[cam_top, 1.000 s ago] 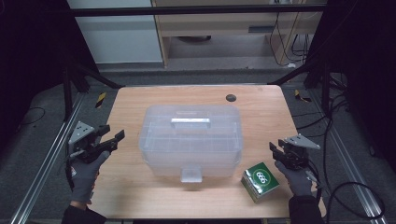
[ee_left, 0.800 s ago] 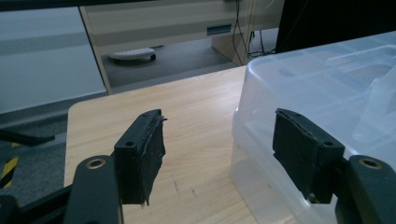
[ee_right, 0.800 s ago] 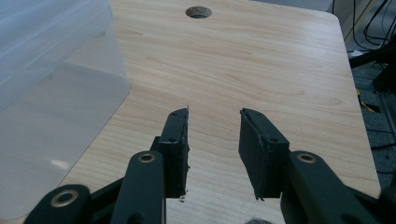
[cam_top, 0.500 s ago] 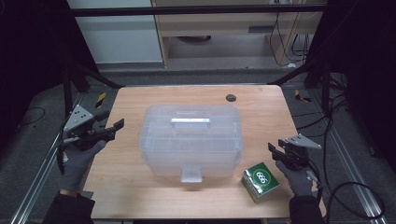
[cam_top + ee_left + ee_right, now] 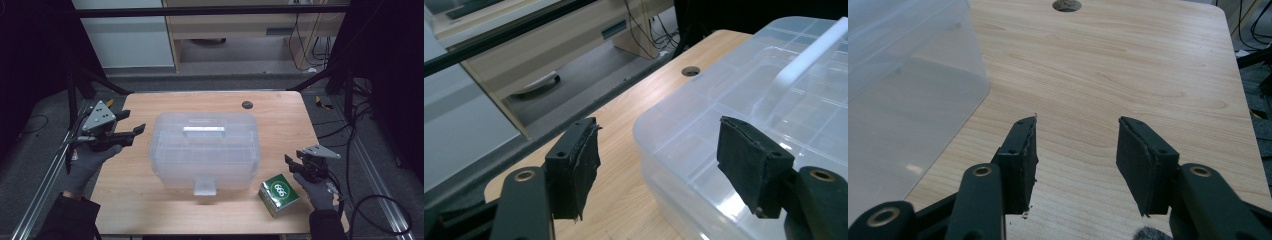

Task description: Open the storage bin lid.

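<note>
A clear plastic storage box with a lid and a white handle stands mid-table. My left gripper hovers open at the box's left side, above the table edge. In the left gripper view its pads are wide apart with nothing between them, and the box lid lies ahead and to the right. My right gripper stays low at the table's right, beside a green carton. Its jaws have just been opening and stand apart over bare wood, with nothing between them.
A round cable hole sits at the table's far side. The box's front latch faces the near edge. Dark metal frame legs flank the table. A cabinet and cables stand on the floor beyond.
My left gripper has risen and shifted away from the near edge, now level with the box's lid. The right hand has kept its place.
</note>
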### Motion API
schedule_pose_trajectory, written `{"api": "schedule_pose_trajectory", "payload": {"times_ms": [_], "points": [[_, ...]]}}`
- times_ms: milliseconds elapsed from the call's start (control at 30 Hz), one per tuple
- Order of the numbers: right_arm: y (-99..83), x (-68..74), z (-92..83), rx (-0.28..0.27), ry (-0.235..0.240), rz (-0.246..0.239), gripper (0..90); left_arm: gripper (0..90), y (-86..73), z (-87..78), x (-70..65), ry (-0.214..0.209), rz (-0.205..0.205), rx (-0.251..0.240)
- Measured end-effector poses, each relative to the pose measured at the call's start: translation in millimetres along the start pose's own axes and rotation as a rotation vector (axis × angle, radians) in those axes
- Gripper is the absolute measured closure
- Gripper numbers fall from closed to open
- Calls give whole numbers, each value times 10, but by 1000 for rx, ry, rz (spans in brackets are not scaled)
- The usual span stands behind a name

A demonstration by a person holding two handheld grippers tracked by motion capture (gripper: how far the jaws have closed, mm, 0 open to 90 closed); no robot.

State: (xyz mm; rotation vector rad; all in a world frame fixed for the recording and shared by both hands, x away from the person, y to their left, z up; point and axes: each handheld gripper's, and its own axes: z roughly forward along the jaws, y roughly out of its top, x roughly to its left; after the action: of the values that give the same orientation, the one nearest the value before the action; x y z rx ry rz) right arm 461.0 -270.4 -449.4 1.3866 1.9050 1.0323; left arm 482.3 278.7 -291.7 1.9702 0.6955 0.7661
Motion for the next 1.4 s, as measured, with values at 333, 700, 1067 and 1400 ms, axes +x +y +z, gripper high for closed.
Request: {"api": "schedule_pose_trajectory", "payload": {"times_ms": [333,700,1067,1400], "points": [[-7,22,39,24,10,-26,487,324,233,134,-124,-64,104,38],[-12,32,50,37,9,-26,491,319,432,273,-320,-130,234,91],[-10,36,55,41,9,-34,491,325,515,398,-535,-166,322,137],[-18,38,67,59,10,-36,490,327,593,549,-737,-162,421,190]]}}
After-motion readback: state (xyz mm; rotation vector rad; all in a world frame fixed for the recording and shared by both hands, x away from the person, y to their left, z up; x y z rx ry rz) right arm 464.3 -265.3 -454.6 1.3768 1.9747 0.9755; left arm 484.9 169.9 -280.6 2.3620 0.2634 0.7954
